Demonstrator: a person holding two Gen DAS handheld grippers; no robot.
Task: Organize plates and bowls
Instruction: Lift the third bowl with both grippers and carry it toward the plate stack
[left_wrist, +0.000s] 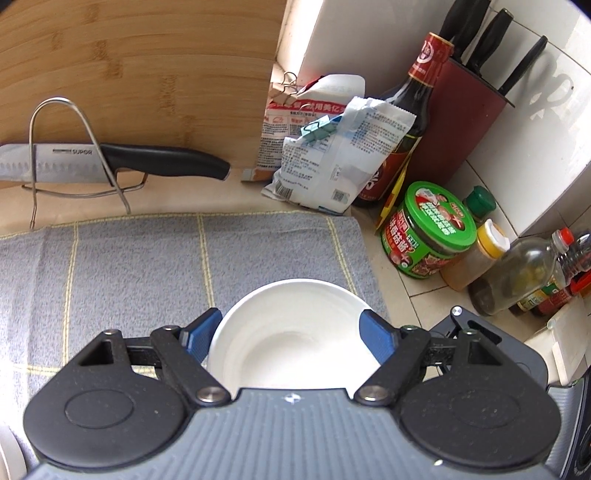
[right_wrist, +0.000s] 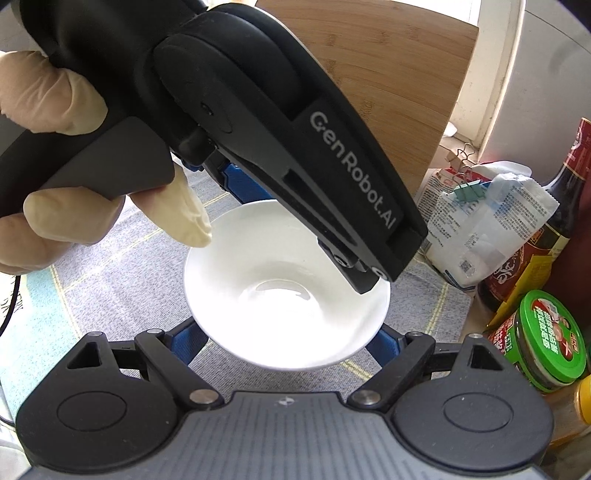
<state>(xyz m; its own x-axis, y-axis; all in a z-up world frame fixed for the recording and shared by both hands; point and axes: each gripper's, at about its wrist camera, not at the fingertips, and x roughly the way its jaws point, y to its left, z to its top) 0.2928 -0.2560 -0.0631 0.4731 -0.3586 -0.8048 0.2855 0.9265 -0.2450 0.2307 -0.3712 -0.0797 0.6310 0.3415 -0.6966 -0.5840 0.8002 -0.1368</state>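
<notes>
Left wrist view: the white bowl (left_wrist: 291, 343) sat between the two blue pads (left_wrist: 201, 334), over the right part of a cloth.
Bamboo board (left_wrist: 147, 66): it stood upright at the back, well clear of the work.
Grey cloth (left_wrist: 129, 277): it covered the counter under both tools and was the soft, free spot for setting crockery down.
Left gripper (left_wrist: 290, 325): its jaws were clamped across the bowl, one pad on each side of the rim.
Right gripper (right_wrist: 284, 339): its fingers reached in under the bowl's sloping wall from the near side. Whether they pressed on it could not be told, because the bowl hid their tips.
Gloved hand (right_wrist: 55, 206): it held the left tool's handle, with one fingertip close to the rim.
Bowl's place: it looked lifted off the cloth and empty, with a shine at the bottom.
Step, as judged: carrying the bowl with two tools.
Doing it well: both tools had to travel together and level, since glazed walls slip. The squeeze should stay even, and the bowl should come down flat.
Green-lidded jar (left_wrist: 432, 229): it crowded the right edge with some bottles, so a drift that way risked a knock.
</notes>
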